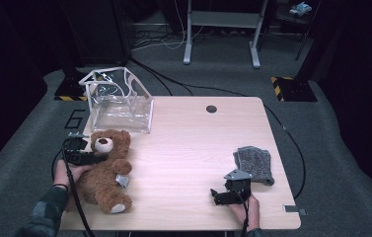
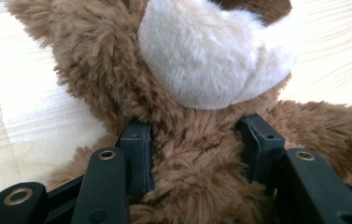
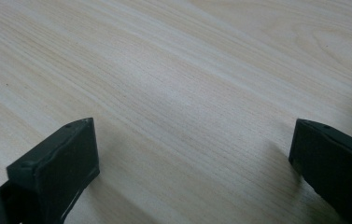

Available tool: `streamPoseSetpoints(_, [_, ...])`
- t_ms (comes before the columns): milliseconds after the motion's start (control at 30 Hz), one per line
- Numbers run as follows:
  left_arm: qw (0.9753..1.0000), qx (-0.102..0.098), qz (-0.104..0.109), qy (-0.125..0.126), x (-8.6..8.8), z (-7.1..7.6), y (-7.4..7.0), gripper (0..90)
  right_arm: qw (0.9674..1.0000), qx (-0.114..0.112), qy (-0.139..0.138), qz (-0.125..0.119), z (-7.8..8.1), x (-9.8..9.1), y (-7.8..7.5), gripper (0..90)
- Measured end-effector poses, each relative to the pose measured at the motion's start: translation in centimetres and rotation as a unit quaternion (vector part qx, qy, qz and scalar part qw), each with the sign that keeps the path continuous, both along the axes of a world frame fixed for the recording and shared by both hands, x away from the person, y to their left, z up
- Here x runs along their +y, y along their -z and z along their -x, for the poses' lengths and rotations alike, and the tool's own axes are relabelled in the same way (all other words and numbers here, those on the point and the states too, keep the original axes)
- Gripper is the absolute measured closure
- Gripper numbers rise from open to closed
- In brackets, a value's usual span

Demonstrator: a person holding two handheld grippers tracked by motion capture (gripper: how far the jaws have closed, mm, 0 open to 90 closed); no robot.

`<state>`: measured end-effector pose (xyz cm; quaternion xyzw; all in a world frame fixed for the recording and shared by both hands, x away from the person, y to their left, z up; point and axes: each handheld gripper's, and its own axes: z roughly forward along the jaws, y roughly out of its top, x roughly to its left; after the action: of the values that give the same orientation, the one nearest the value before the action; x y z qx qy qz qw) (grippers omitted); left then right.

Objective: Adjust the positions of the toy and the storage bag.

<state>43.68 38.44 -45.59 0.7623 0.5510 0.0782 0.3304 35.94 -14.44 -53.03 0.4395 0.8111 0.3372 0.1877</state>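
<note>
I've got the left gripper (image 2: 197, 140) clamped on the teddy bear's (image 1: 105, 168) neck, not lifted or in the clear bag (image 1: 119, 101) yet; right gripper (image 3: 192, 158) jaws apart, empty.

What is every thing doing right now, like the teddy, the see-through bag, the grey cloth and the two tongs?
Teddy bear: lying on the table, neck squeezed between the left tongs.
Left tongs: shut on the bear's neck.
Right tongs: wide open, holding nothing, low over bare wood.
Clear bag: standing upright, top open, nothing visible inside.
Grey cloth: lying crumpled beside the right tongs, untouched.
Table: flat, carrying it all.
</note>
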Motion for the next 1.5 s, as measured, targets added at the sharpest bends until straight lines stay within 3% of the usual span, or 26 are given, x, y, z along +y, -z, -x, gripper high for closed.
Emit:
streamPoseSetpoints(133, [1.0,0.002,0.0,-0.006,0.1,0.1,-0.1,49.0,1.0,0.0,0.0,0.0,0.0,0.0,0.0,0.6])
streamPoseSetpoints(167, [1.0,0.004,-0.001,-0.009,0.0,0.0,-0.3,42.7,1.0,0.0,0.0,0.0,0.0,0.0,0.0,0.6])
streamPoseSetpoints(333, [0.9998,-0.009,-0.011,-0.014,-0.2,0.2,-1.2,27.9,1.0,-0.001,0.003,-0.005,0.0,0.1,0.0,0.6])
streamPoseSetpoints(367, [0.9997,-0.013,-0.014,-0.014,-0.3,0.3,-1.7,25.4,1.0,-0.006,-0.003,0.006,0.0,0.1,-0.1,1.5])
streamPoseSetpoints(500, [0.999,-0.036,-0.017,-0.02,-0.5,0.5,-3.6,22.4,1.0,-0.005,0.006,0.001,0.2,0.3,-0.1,2.4])
streamPoseSetpoints(533, [0.9988,-0.04,-0.018,-0.022,-0.6,0.5,-4.0,21.1,0.9999,-0.009,-0.008,0.008,0.1,0.2,-0.1,2.2])
streamPoseSetpoints(600, [0.9982,-0.051,-0.027,-0.018,-0.8,0.4,-5.2,18.7,0.9999,-0.013,-0.005,0.005,0.2,0.3,-0.1,2.0])
streamPoseSetpoints(767, [0.9972,-0.066,-0.031,-0.015,-1.8,-0.3,-6.6,15.5,0.9999,-0.005,-0.009,0.002,0.0,0.2,0.0,0.6])
streamPoseSetpoints(1000, [0.9954,-0.084,-0.045,-0.008,-4.1,-2.3,-8.7,10.1,0.9999,-0.003,-0.014,0.002,-0.3,0.1,0.0,0.1])
streamPoseSetpoints(1033, [0.994,-0.089,-0.063,0.007,-4.4,-2.9,-9.2,8.2,0.9999,0.0,-0.012,0.0,-0.3,0.1,0.0,0.1])
streamPoseSetpoints(1100, [0.9937,-0.091,-0.066,0.008,-4.7,-3.3,-9.5,7.8,0.9999,0.0,-0.012,0.0,-0.3,0.1,0.0,0.1])
streamPoseSetpoints(1300, [0.9938,-0.092,-0.059,0.02,-6.3,-5.9,-10.6,2.2,0.9999,0.0,-0.012,0.0,-0.3,0.1,0.0,0.0])
streamPoseSetpoints(1400, [0.9936,-0.096,-0.057,0.013,-6.9,-6.8,-10.7,0.6,0.9999,0.0,-0.012,0.0,-0.3,0.1,0.0,0.1])
streamPoseSetpoints(1467, [0.9935,-0.091,-0.065,0.019,-7.2,-7.5,-10.9,0.2,0.9999,0.0,-0.012,0.0,-0.3,0.1,0.0,0.1])
streamPoseSetpoints(1500, [0.9936,-0.098,-0.055,0.016,-7.6,-8.0,-11.0,0.0,0.9999,0.0,-0.012,0.0,-0.3,0.1,0.0,0.1])
